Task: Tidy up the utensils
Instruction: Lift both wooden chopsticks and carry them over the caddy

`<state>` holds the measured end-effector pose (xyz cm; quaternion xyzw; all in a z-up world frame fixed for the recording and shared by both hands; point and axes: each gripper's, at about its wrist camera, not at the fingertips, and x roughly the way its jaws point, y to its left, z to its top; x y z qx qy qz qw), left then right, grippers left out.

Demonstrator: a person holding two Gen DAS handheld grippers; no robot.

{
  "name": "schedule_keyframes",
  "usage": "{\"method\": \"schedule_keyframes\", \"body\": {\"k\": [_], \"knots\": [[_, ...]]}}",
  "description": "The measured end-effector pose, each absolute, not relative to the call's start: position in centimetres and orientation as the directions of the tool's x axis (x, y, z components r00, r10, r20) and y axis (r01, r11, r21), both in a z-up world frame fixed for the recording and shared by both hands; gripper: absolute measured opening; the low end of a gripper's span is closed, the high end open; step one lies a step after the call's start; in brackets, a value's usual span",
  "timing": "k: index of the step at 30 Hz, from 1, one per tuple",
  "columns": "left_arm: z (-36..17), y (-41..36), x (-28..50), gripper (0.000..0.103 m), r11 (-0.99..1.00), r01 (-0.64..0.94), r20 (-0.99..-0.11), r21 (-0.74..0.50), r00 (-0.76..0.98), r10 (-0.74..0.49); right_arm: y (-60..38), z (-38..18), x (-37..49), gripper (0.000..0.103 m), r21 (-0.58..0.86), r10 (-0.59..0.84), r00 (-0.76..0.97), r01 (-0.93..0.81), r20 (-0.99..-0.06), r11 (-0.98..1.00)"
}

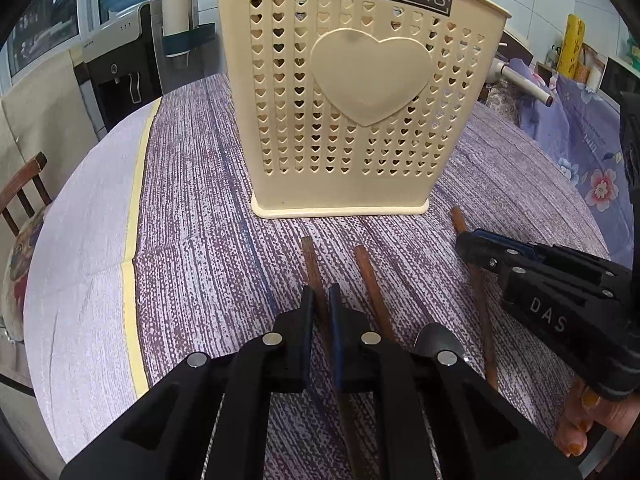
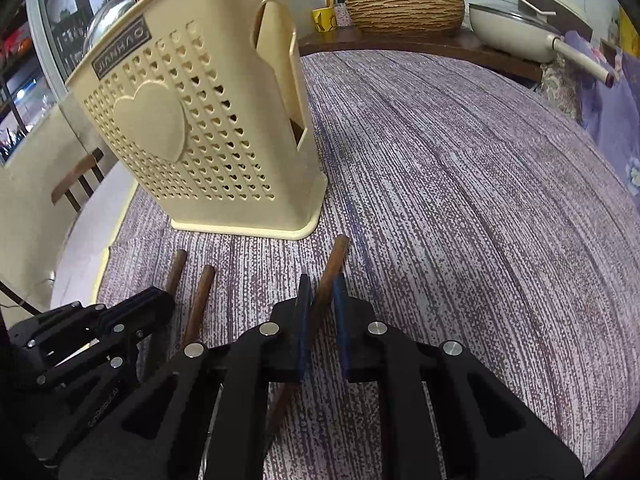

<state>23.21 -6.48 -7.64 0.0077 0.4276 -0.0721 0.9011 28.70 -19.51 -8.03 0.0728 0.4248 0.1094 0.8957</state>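
The cream plastic holder (image 1: 344, 96) stands upright at the middle of the counter (image 1: 192, 208), its front wall punched with small hearts around one large raised heart, a side slot showing in the right wrist view. A purple speckled cloth (image 2: 460, 184) covers the counter; to the far right of the holder it lies bare and open, while on the left a yellow strip (image 1: 134, 240) marks the cloth's edge before a pale rounded rim.

Three brown wooden chopsticks lie near the holder's base, pointing toward it. The left gripper (image 1: 320, 304) has its fingers narrow around the left chopstick (image 1: 310, 264); whether the pads actually press it is hard to tell. The middle chopstick (image 1: 370, 284) lies just beside it, its near end hidden under the gripper, next to a metal spoon bowl (image 1: 438, 340) that is mostly covered. The right gripper (image 2: 322, 296) holds its fingers narrow around the right chopstick (image 2: 334, 260), whose near end is cut off beneath the gripper body.
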Motion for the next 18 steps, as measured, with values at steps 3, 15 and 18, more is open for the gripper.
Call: {"method": "schedule_keyframes", "body": {"k": [3, 15, 18], "knots": [[-7.3, -6.0, 23.0, 0.008, 0.987, 0.138, -0.759, -0.082, 0.633, -0.152, -20.3, -7.6, 28.5, 0.013, 0.269, 0.289, 0.624, -0.129, -0.726, 0.954], [-2.2, -3.9, 20.6, 0.007, 0.960, 0.186, -0.644, -0.211, 0.712, -0.280, -22.7, -2.0, 25.0, 0.011, 0.358, 0.401, 0.728, -0.226, -0.557, 0.906], [-0.3, -3.4, 19.5, 0.007, 0.956, 0.198, -0.599, -0.216, 0.746, -0.290, -22.9, -0.4, 23.7, 0.010, 0.349, 0.412, 0.753, -0.255, -0.514, 0.902]]}}
